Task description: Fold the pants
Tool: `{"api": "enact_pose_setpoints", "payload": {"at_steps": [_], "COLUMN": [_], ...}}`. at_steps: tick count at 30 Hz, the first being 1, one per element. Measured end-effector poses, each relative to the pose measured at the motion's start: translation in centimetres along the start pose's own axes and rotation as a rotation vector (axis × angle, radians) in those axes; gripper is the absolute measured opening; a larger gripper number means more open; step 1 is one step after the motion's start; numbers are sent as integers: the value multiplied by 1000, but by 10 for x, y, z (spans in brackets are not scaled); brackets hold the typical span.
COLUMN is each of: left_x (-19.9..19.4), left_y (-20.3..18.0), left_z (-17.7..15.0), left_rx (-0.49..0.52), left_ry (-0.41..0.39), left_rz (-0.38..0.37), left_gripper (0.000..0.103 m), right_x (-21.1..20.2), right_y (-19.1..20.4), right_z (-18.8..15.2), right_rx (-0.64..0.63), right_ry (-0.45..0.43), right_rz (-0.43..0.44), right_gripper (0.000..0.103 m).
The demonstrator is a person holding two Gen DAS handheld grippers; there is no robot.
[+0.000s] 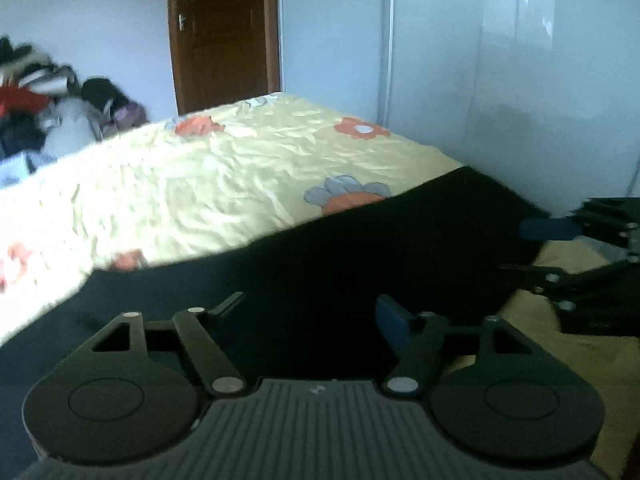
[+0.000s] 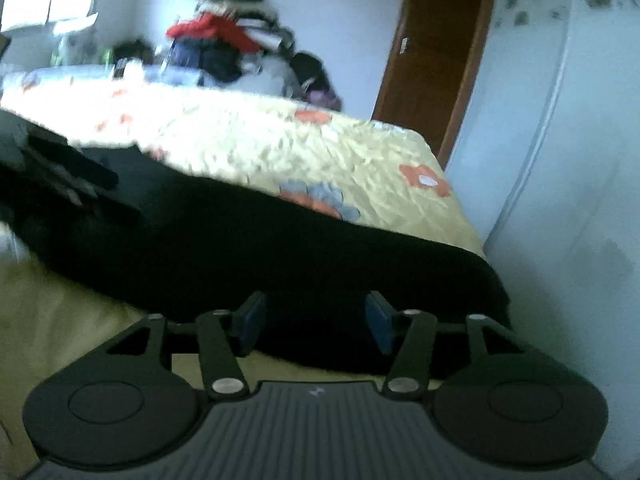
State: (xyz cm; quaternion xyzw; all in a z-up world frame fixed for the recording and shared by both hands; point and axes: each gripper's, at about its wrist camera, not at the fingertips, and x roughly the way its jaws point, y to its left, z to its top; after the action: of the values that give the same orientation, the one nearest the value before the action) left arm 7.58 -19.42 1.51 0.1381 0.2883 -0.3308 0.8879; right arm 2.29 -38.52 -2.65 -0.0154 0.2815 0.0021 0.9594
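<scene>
Black pants (image 1: 360, 248) lie flat across near side of the flowered bed sheet (image 1: 208, 184); left gripper (image 1: 308, 312) and right gripper (image 2: 316, 320) both spread wide, gripping nothing.

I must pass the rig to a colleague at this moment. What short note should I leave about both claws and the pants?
Left claw: open, holding nothing, over the black pants.
Right claw: open, empty, at the near edge of the pants.
Pants: spread across the bed with its yellow flowered sheet.
Done: no finished fold can be seen.
Left: grip the fabric and fold.
</scene>
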Motion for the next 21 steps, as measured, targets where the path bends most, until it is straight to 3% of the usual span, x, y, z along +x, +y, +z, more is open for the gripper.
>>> {"api": "enact_pose_setpoints", "payload": {"at_steps": [2, 5, 8, 10, 12, 15, 16, 18, 21], "left_x": [13, 33, 60, 80, 88, 94, 92, 78, 61], "left_y": [11, 36, 56, 64, 74, 92, 98, 105, 85], "left_z": [12, 25, 28, 24, 26, 31, 31, 28, 23], "left_rx": [-5, -42, -87, -107, -116, -154, -184, -263, -214], "left_ry": [37, 111, 201, 232, 171, 139, 135, 106, 100], "left_rz": [11, -26, -114, -97, -47, 160, 172, 125, 33], "left_gripper": [72, 71, 71, 71, 71, 72, 71, 68, 70], "right_x": [2, 4, 9, 13, 16, 16, 15, 11, 6], "right_y": [1, 6, 12, 14, 14, 12, 11, 8, 1], "right_z": [1, -1, -6, -9, -10, -10, -10, -10, -11], "right_rx": [34, 36, 30, 37, 35, 40, 44, 50, 64], "right_ry": [1, 0, 9, 20, 28, 31, 30, 21, 18], "right_rz": [19, 36, 50, 58, 52, 31, 28, 20, 18], "right_gripper": [56, 78, 79, 79, 79, 79, 79, 79, 79]}}
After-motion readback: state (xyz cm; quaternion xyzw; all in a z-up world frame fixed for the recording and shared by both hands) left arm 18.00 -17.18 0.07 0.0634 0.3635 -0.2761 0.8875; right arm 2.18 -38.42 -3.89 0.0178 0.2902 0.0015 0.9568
